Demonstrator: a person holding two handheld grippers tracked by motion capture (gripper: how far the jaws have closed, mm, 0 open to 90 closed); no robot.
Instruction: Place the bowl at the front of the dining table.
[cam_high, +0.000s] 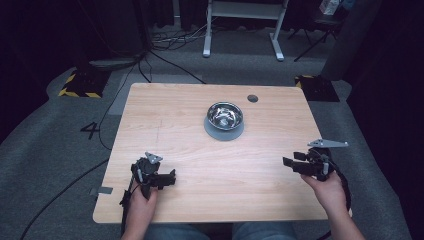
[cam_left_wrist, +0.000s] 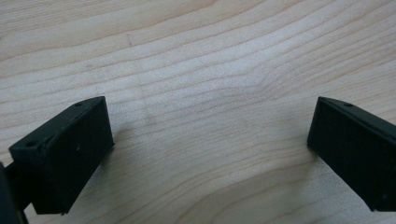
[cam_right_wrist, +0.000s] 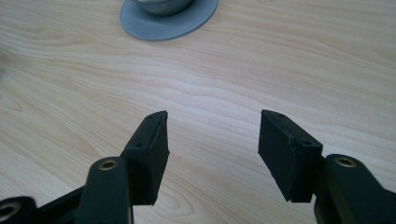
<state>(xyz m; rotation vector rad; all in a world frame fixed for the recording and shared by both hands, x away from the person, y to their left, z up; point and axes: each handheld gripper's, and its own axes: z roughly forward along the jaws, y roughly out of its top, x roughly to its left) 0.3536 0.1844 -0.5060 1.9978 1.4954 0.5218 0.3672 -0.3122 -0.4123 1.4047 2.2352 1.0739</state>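
Observation:
A shiny metal bowl (cam_high: 225, 115) sits on a round grey base (cam_high: 223, 132) toward the far middle of the wooden table (cam_high: 165, 115). Near the front left, my left gripper (cam_high: 169, 179) lies low over bare wood, held by a hand; its jaws (cam_left_wrist: 210, 135) stand wide apart with nothing between them. At the front right edge, my right gripper (cam_high: 289, 164) points left across the table. Its jaws (cam_right_wrist: 212, 135) are open and empty, aimed toward the grey base (cam_right_wrist: 168, 21) and the bowl (cam_right_wrist: 161, 3) farther off.
A small dark round hole (cam_high: 252, 98) marks the table's far right part. Beyond the table, a white desk frame (cam_high: 242, 30) stands on grey carpet with cables (cam_high: 165, 55). Yellow-and-black striped blocks (cam_high: 80, 85) sit at the far corners.

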